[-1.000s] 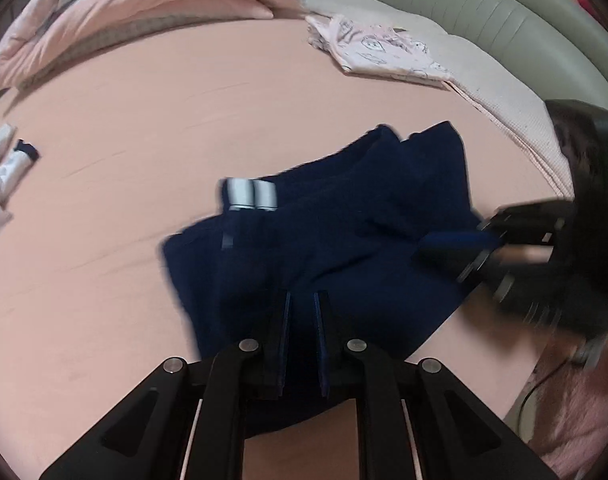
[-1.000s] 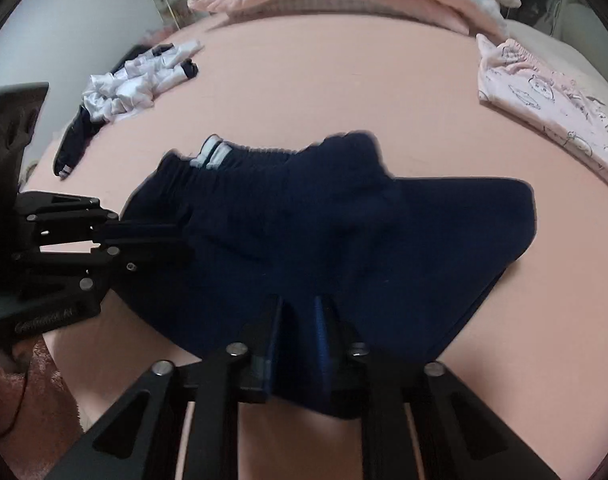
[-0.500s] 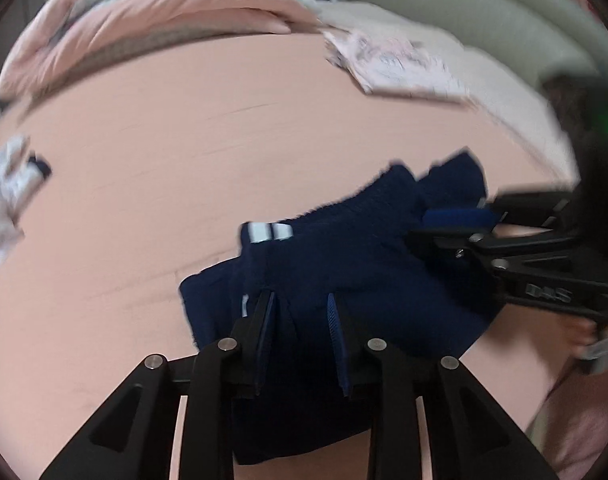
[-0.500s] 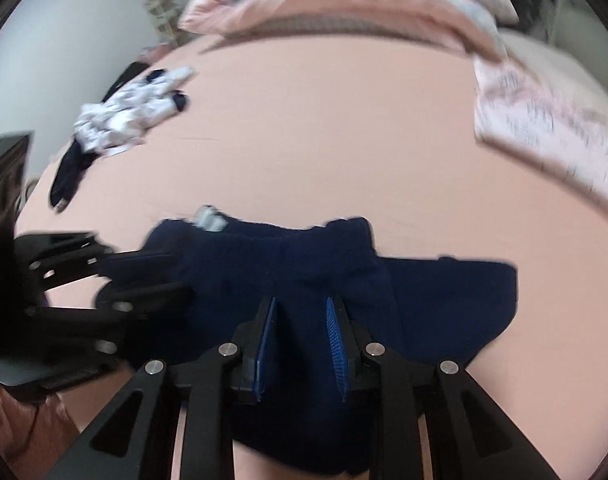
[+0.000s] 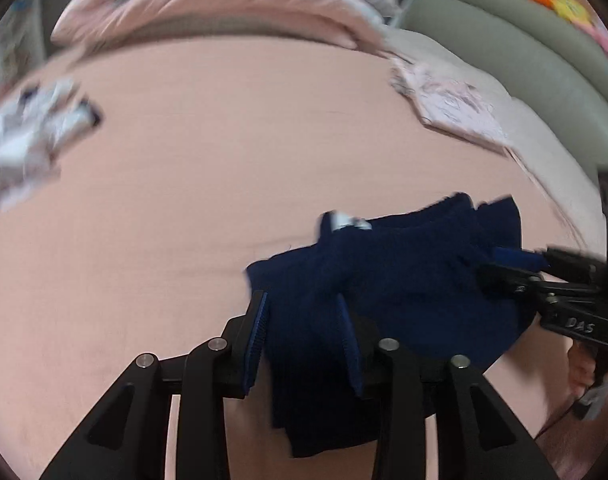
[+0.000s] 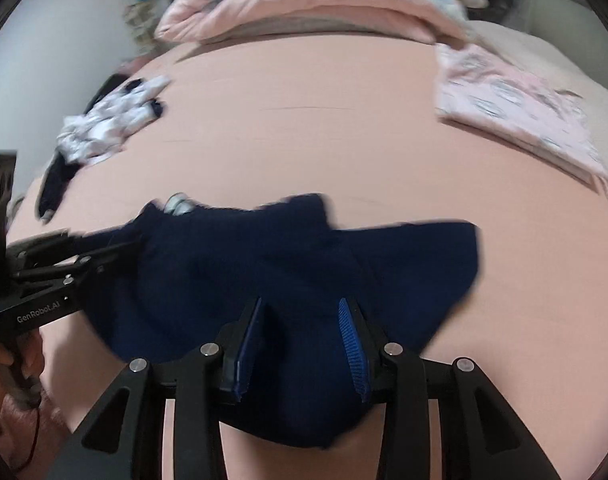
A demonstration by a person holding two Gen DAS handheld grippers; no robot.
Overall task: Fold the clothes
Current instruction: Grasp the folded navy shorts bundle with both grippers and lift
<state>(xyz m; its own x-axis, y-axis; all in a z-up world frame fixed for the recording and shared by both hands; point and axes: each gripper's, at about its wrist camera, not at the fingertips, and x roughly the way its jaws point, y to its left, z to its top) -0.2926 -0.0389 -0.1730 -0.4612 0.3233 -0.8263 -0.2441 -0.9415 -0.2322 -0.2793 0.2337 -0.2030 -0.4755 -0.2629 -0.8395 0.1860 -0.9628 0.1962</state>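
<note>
Garment: navy shorts (image 6: 264,280) are laid in a loose heap on the pink bed sheet (image 6: 304,152), near its front edge and between the two tools.
Left gripper (image 5: 304,332): its jaws are opening; they were pinched together on the cloth a second ago, and cloth now lies slack between the pads without being pressed.
Right gripper (image 6: 300,344): its jaws are opening as well, with the near hem of the shorts lying between them, released.
Change: the shorts have been let go by both tools and drawn closer to the front edge than before.
Meaning: a fold appears to have just been set down; smoothing or a further fold is probably left.
Other clothes: a folded pink top (image 6: 515,108) lies toward the right edge, a white patterned garment (image 6: 104,128) toward the left edge.
</note>
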